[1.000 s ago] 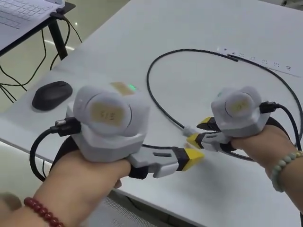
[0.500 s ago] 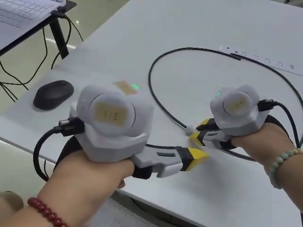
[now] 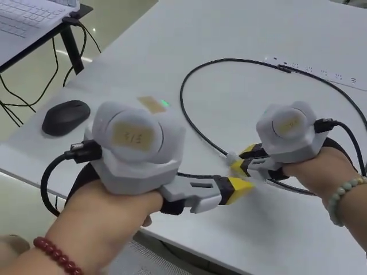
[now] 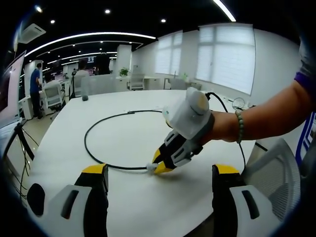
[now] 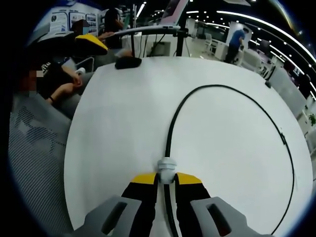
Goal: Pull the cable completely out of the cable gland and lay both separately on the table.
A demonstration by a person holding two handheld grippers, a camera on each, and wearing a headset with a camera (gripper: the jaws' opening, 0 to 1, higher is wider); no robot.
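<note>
A long black cable (image 3: 229, 59) lies in a wide loop on the white table (image 3: 143, 51). One end passes through a small white cable gland (image 3: 231, 157). My right gripper (image 3: 238, 163) is shut on the cable gland (image 5: 166, 167), and the cable (image 5: 168, 133) runs back between its yellow-tipped jaws. My left gripper (image 3: 239, 189) hovers close by at the near table edge, pointing at the gland. In the left gripper view my left gripper (image 4: 159, 170) stands wide open with nothing in it. Ahead of it are the right gripper (image 4: 157, 168) and the gland (image 4: 150, 168).
A black mouse (image 3: 66, 117) sits at the table's left edge. A laptop (image 3: 28, 17) stands on a stand beyond it. A white strip with small marks (image 3: 321, 73) lies at the far right. A mesh chair (image 5: 34, 148) is by the near edge.
</note>
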